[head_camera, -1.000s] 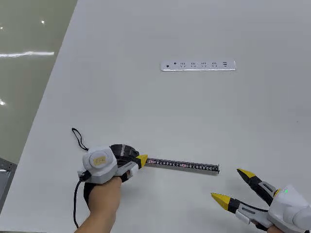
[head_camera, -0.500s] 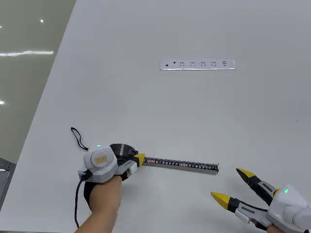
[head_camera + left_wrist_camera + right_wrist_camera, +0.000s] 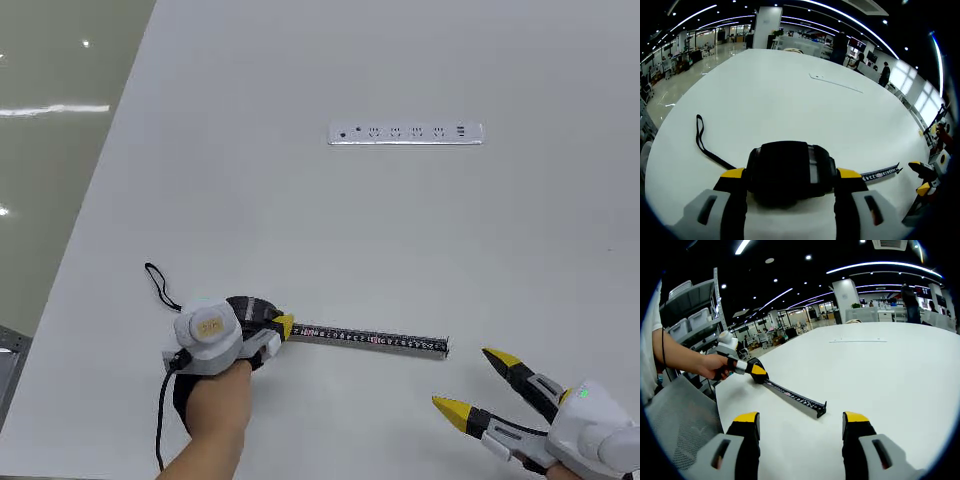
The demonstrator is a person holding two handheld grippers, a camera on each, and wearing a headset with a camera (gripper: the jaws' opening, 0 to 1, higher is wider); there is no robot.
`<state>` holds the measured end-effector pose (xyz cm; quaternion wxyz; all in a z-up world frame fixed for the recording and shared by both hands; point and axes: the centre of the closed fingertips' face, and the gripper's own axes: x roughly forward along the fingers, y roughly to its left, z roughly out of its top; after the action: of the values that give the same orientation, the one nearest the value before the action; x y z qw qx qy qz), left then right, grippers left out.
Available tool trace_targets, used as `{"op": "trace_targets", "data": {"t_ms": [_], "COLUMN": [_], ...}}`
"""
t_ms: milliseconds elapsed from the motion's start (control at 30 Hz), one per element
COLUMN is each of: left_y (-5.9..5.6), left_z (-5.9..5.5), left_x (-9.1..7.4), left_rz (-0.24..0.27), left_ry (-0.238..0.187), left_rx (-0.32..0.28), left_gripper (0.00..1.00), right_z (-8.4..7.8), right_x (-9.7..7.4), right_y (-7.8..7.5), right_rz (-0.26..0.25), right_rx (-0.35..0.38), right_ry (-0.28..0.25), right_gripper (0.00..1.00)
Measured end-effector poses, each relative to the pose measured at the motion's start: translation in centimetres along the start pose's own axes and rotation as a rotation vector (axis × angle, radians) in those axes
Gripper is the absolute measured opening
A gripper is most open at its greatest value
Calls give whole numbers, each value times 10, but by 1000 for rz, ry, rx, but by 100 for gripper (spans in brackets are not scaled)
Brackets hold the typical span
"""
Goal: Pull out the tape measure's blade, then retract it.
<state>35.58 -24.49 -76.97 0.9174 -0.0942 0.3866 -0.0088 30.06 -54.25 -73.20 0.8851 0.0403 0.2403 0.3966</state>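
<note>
A black tape measure (image 3: pixel 252 315) lies on the white table, and my left gripper (image 3: pixel 268 335) is shut on its case (image 3: pixel 790 170). Its blade (image 3: pixel 368 340) is drawn out flat to the right, ending in a hook (image 3: pixel 821 410). A black wrist strap (image 3: pixel 705 142) trails from the case to the left. My right gripper (image 3: pixel 478 385) hovers open just right of and nearer than the blade tip, holding nothing; in the right gripper view the hook lies just ahead of its fingers (image 3: pixel 854 432).
A white power strip (image 3: pixel 405 133) lies far back on the table (image 3: pixel 400 230). The table's left edge borders a glossy floor (image 3: pixel 50 120). A black cable (image 3: pixel 158 420) hangs from the left gripper. Shelving and people stand in the background.
The left gripper and tape case have shifted very slightly left with the blade still out at much the same length. The right gripper stays open near the tip.
</note>
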Motion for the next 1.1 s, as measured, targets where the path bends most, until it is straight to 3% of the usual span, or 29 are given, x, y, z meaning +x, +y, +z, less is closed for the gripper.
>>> {"op": "trace_targets", "data": {"t_ms": [667,1100], "left_y": [0,-1], "left_z": [-1,0], "left_x": [0,0], "left_rz": [8,2], "left_ry": [5,1], "left_rx": [2,-2], "left_gripper": [68,68], "right_z": [1,4], "right_x": [5,12], "right_y": [-3,-7], "right_rz": [21,131], "right_rx": [-17,-68], "right_ry": [11,2], "right_gripper": [64,50]}}
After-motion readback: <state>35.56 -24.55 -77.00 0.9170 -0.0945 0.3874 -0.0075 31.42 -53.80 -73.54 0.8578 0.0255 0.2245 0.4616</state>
